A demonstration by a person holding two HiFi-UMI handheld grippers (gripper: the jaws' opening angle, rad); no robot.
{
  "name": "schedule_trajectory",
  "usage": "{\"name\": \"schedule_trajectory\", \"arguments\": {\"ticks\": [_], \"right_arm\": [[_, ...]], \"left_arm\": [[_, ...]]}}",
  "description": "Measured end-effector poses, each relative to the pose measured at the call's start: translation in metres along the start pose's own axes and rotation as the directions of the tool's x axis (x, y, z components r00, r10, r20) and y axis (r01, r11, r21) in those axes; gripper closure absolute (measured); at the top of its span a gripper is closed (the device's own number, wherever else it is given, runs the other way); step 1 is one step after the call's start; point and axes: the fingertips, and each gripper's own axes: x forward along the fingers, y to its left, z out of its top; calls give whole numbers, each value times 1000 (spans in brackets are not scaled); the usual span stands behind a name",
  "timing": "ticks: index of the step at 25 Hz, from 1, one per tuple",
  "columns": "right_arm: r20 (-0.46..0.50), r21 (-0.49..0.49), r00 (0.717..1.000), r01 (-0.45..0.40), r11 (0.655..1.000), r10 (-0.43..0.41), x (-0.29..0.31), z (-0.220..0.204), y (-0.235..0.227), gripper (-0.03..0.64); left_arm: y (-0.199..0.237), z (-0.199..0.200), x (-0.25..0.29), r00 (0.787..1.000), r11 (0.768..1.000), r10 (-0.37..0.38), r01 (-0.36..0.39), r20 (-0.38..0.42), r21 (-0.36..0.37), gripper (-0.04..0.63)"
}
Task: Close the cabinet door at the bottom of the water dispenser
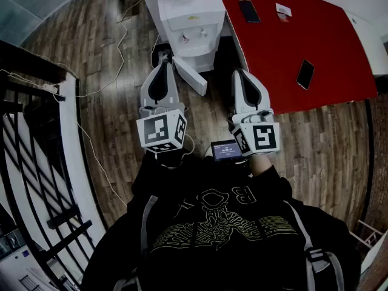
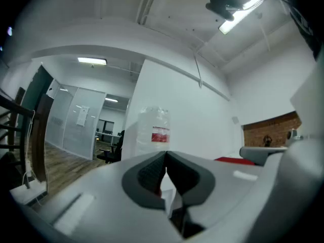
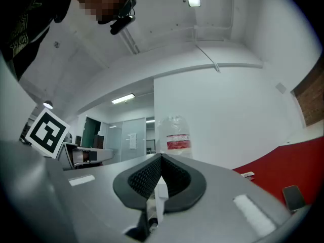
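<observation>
Landmark: the water dispenser point(image 1: 189, 26) stands dead ahead, with the red desk point(image 1: 303, 38) against its right side.
Cabinet door point(image 1: 193, 77): open. It's at the dispenser's foot, swung out toward me, its free edge well off the dispenser's front.
Left tongs point(image 1: 162, 56): jaws together with nothing between them, held level, left of the door and short of the dispenser.
Right tongs point(image 1: 240, 74): jaws pressed together too, empty, before the dispenser's right corner.
Height: both tongs look at the bottle point(image 2: 154, 130) on top, so I judge I'm well above the door.
Step in hand: going down to the door; no contact that I can see.
Doing it well: use the left tongs closed as a blunt pusher. Meet the outer face near the free edge and press steadily toward the dispenser until flush, no slapping.
</observation>
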Motion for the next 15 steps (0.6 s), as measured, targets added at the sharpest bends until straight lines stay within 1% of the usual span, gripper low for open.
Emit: {"name": "schedule_trajectory", "arguments": {"ticks": [5, 8, 11, 13, 15], "right_arm": [[-27, -35, 999, 32, 999, -33, 22, -13, 2, 618], [-35, 1, 999, 27, 1000, -27, 39, -16, 6, 617], [-53, 36, 998, 49, 998, -47, 63, -25, 7, 616], [-75, 18, 996, 55, 998, -53, 78, -31, 13, 617], [-90, -13, 995, 43, 999, -44, 94, -35, 21, 617]], "left_arm": [[10, -7, 13, 1000, 999, -27, 27, 1, 38, 589], [20, -7, 26, 999, 998, -37, 37, 8, 50, 588], [35, -7, 43, 999, 996, -53, 53, 5, 65, 588], [48, -5, 53, 998, 995, -63, 62, 9, 82, 588], [62, -5, 64, 997, 994, -71, 70, 14, 81, 588]]}}
